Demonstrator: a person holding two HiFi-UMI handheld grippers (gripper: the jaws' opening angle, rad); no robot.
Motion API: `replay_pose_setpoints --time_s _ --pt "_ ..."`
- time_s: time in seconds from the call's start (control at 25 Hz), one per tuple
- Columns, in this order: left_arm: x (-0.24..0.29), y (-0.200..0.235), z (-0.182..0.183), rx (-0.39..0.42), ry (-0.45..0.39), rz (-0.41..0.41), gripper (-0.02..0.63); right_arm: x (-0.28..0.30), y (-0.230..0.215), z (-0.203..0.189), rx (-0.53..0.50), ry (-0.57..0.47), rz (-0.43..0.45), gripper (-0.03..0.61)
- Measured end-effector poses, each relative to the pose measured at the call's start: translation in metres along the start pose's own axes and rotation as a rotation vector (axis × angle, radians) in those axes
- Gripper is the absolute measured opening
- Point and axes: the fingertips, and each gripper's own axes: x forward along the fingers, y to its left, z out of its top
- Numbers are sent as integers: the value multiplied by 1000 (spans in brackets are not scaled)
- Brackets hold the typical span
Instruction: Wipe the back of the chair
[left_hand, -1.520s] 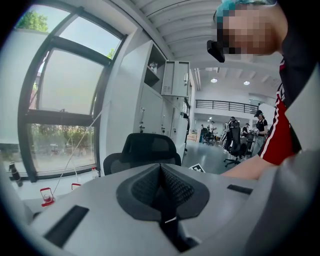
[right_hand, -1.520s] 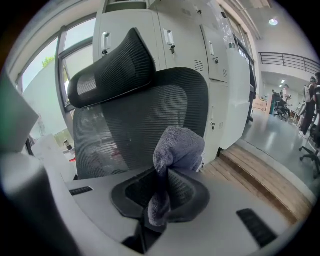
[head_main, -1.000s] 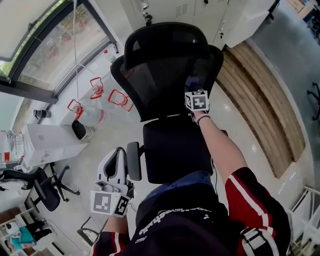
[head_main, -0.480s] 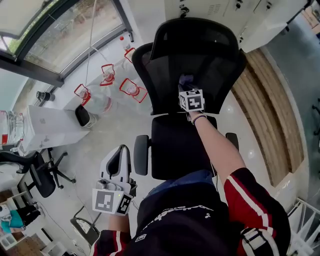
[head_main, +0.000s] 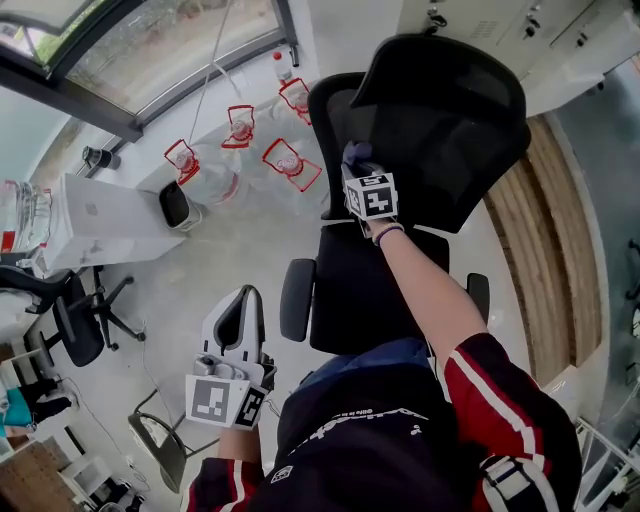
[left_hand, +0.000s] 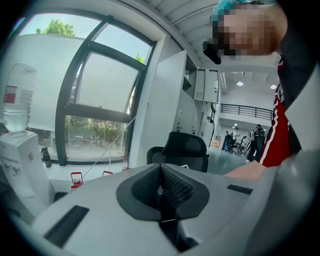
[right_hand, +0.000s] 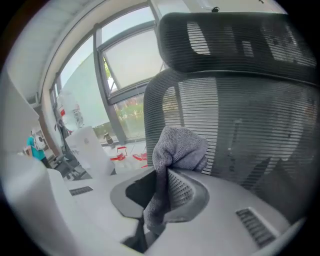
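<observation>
Grey cloth (right_hand: 178, 144): pinched in the right gripper (right_hand: 162, 186). Its bunched top stands above the jaws and is pressed to, or just off, the mesh.
Right gripper state: jaws clamped on the cloth, with a loose tail hanging down between them.
Chair back (head_main: 445, 150): black mesh, upright, facing the person. The cloth (head_main: 355, 155) sits at its left edge, in the lower half, just above the seat (head_main: 370, 290).
Left gripper (left_hand: 161, 192): jaws pressed together with nothing between them. Held low and well clear of the chair back, near the left armrest (head_main: 297, 300), idle.
Headrest (head_main: 440, 70): above the chair back, well apart from the cloth.
Progress (judgement): wiping is under way. The lower band of the mesh looks covered. The upper mesh and the headrest are probably still to do. No dirt shows, so the result cannot be checked.
Change over the last second: the right gripper started right of the chair back's centre, reached the centre half a second later, and is now at the left edge, which reads as one leftward stroke at roughly the same height. The left gripper has kept its place and its closure.
</observation>
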Motion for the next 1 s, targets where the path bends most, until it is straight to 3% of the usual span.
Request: replay_pose_setpoints --time_s 0.32,0.52,0.8,1.0 --pt "-26 25 -1 -18 1 63 24 24 57 8 -36 11 98 63" --pt "-29 17 -1 -19 -11 49 23 10 73 9 -46 -8 141 63" --pt "-16 -23 14 11 -46 -51 25 -48 41 -4 -29 -43 110 63" --pt "-2 -73 20 31 -61 -149 25 -110 -10 -16 9 -77 47 63"
